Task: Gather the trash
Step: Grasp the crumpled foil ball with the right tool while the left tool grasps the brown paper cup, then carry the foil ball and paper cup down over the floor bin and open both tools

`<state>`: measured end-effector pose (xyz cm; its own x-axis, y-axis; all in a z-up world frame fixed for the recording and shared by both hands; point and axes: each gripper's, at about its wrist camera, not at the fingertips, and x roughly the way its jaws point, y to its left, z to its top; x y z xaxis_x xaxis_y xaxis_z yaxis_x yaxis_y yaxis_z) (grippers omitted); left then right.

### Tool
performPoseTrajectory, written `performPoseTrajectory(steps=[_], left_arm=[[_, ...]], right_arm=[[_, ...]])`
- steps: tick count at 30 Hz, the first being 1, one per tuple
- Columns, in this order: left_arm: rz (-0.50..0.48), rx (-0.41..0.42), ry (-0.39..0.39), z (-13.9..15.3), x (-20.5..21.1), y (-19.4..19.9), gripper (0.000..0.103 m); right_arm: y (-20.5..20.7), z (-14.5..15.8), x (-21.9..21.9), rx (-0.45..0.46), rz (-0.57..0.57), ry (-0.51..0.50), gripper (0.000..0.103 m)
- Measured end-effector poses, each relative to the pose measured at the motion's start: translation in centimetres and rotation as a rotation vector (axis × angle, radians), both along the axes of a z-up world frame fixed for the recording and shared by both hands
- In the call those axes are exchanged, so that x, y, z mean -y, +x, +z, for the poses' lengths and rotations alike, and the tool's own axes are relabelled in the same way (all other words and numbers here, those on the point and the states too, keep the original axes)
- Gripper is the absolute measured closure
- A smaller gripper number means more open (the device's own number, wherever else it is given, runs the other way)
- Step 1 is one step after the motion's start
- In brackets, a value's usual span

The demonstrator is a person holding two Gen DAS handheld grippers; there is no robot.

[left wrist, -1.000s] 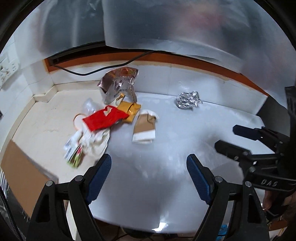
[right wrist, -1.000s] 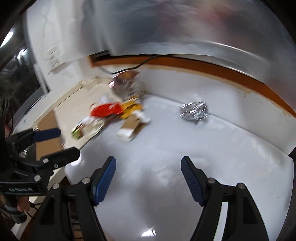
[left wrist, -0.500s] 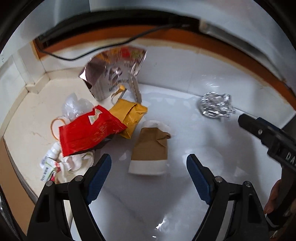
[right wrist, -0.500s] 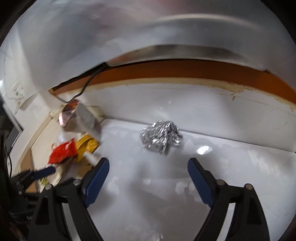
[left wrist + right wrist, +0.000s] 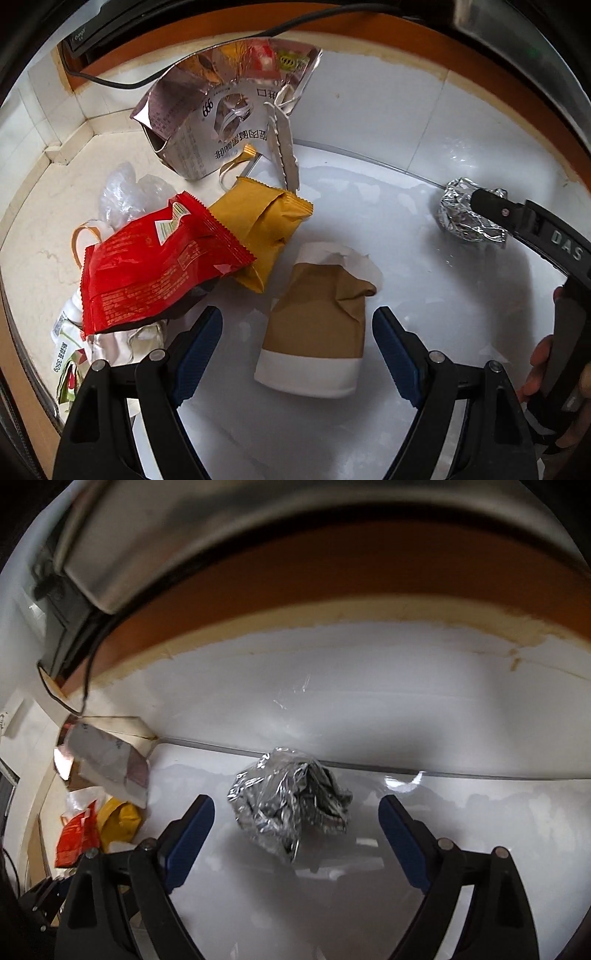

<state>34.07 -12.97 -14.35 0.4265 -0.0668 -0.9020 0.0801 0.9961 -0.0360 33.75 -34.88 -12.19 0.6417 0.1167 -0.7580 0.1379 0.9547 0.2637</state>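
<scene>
A crumpled, shiny foil ball [image 5: 291, 805] is seen on the glossy white counter [image 5: 461, 812] between the just-widened, non-touching jaws of the right gripper [image 5: 295, 829]. Only the left wrist view shows a flattened brown-and-white paper cup [image 5: 317, 328] framed by the spread left gripper [image 5: 297, 347]. Beside it, a red wrapper [image 5: 155, 266], yellow pouch [image 5: 258, 229] and torn silver bag [image 5: 221, 110] are piled.
</scene>
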Motion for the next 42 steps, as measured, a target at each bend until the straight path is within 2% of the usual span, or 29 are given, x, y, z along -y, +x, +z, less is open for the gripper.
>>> performPoseTrajectory(steps=[6, 12, 15, 18, 21, 22, 25, 26, 27, 33, 42], left_arm=[[0.016, -0.013, -0.005, -0.8, 0.0, 0.5, 0.021], [0.038, -0.022, 0.0, -1.3, 0.0, 1.2, 0.021], [0.049, -0.03, 0.004, -1.7, 0.0, 1.5, 0.021], [0.043, -0.027, 0.024, -1.8, 0.6, 1.6, 0.023], [0.026, -0.008, 0.026, -1.6, 1.5, 1.5, 0.043], [0.02, -0.002, 0.024, -1.5, 1.7, 1.5, 0.054], [-0.001, -0.002, 0.019, -1.4, 2.4, 1.4, 0.055], [-0.007, 0.001, 0.018, -1.4, 2.5, 1.2, 0.055], [-0.009, 0.002, 0.016, -1.4, 2.5, 1.0, 0.055], [-0.013, 0.014, -0.002, -1.0, 2.2, -0.3, 0.055], [-0.009, 0.061, -0.053, 1.9, 0.9, -4.7, 0.055]], right_arm=[[1.5, -1.5, -0.1, -0.026, -0.006, 0.026, 0.011], [2.5, -1.7, -1.1, -0.031, 0.023, -0.031, 0.011], [2.7, -1.7, -1.4, -0.037, 0.04, -0.047, 0.02], [2.8, -1.7, -1.6, -0.039, 0.054, -0.042, 0.022], [2.4, -1.7, -1.7, -0.033, 0.059, -0.04, 0.023], [2.2, -1.6, -1.8, -0.029, 0.062, -0.045, 0.023], [1.2, -1.4, -1.8, -0.021, 0.074, -0.056, 0.024], [0.8, -1.3, -1.7, -0.013, 0.077, -0.053, 0.031], [0.4, -0.8, -1.5, 0.009, 0.071, -0.05, 0.034], [-1.8, -0.3, -1.3, -0.004, 0.115, -0.032, 0.034], [-7.6, 1.2, -3.2, 0.023, 0.187, 0.015, 0.035]])
